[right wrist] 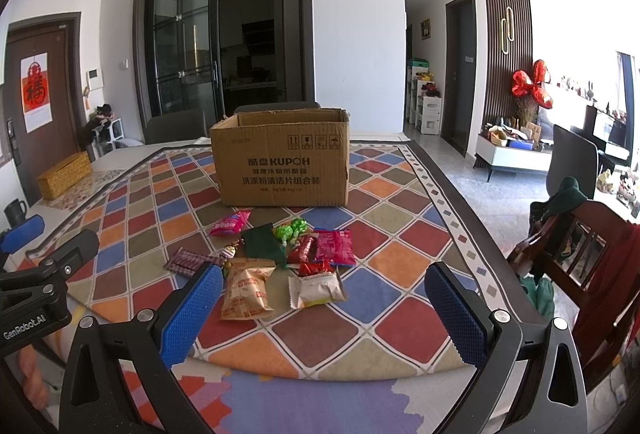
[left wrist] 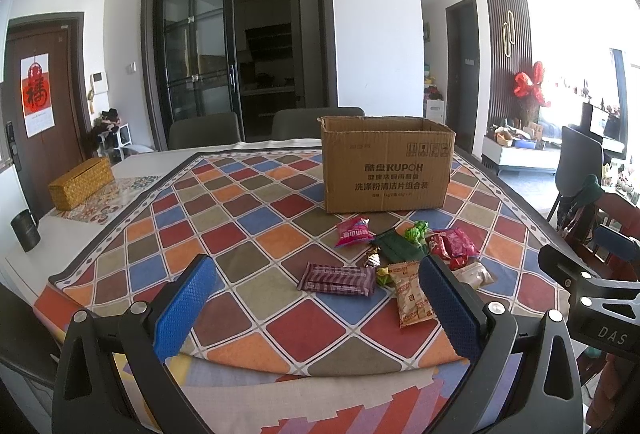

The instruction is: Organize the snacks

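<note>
Here, left gripper (left wrist: pixel 318 308) fingers wide apart, right gripper (right wrist: pixel 324 308) likewise, both empty.

Table (left wrist: pixel 24 254) covered by checkered cloth (right wrist: pixel 400 234). Cardboard box (right wrist: pixel 280 162) set open-topped on cloth; snack packets (right wrist: pixel 280 262) scattered just before it. Woven box (left wrist: pixel 80 183), dark mug (left wrist: pixel 25 230) placed at left edge.

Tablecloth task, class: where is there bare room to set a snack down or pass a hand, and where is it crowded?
Free: the checked tablecloth left of the snack pile, toward the woven box; also the cloth right of the pile, toward the table edge. Crowded: the strip between the cardboard box and the open right tool, where the wrappers overlap.
</note>
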Demonstrator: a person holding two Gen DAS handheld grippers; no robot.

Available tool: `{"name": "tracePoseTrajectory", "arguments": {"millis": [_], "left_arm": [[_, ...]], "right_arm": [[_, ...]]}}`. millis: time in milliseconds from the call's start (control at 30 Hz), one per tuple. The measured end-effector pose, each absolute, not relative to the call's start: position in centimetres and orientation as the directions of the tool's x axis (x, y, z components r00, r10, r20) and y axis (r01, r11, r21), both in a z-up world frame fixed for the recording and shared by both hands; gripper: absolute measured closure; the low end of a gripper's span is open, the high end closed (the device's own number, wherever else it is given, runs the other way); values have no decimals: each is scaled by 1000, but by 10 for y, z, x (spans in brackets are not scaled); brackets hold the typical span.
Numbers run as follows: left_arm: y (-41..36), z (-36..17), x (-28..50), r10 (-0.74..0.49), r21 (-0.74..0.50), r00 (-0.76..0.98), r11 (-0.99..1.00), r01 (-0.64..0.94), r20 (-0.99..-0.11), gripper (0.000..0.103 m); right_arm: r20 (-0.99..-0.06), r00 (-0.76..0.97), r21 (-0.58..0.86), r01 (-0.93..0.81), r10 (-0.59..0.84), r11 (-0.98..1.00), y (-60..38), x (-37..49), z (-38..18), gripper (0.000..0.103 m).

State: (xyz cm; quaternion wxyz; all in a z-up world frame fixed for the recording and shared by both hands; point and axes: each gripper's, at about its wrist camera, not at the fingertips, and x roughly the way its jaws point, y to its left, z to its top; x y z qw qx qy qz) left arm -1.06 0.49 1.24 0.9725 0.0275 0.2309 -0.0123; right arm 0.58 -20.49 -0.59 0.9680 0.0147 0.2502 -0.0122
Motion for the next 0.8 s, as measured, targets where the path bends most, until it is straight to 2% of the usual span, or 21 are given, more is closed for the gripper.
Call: {"name": "tracePoseTrajectory", "arguments": {"millis": [533, 800], "left_arm": [[-5, 6, 3, -35, 61, 872, 995, 74, -488, 0], [-26, -4, 33, -111, 66, 823, 982, 177, -556, 11]], "right_arm": [[-518, 855, 40, 20, 3, 999, -204, 14, -7, 1], [-577, 815, 79, -8, 53, 997, -215, 41, -26, 1]]}}
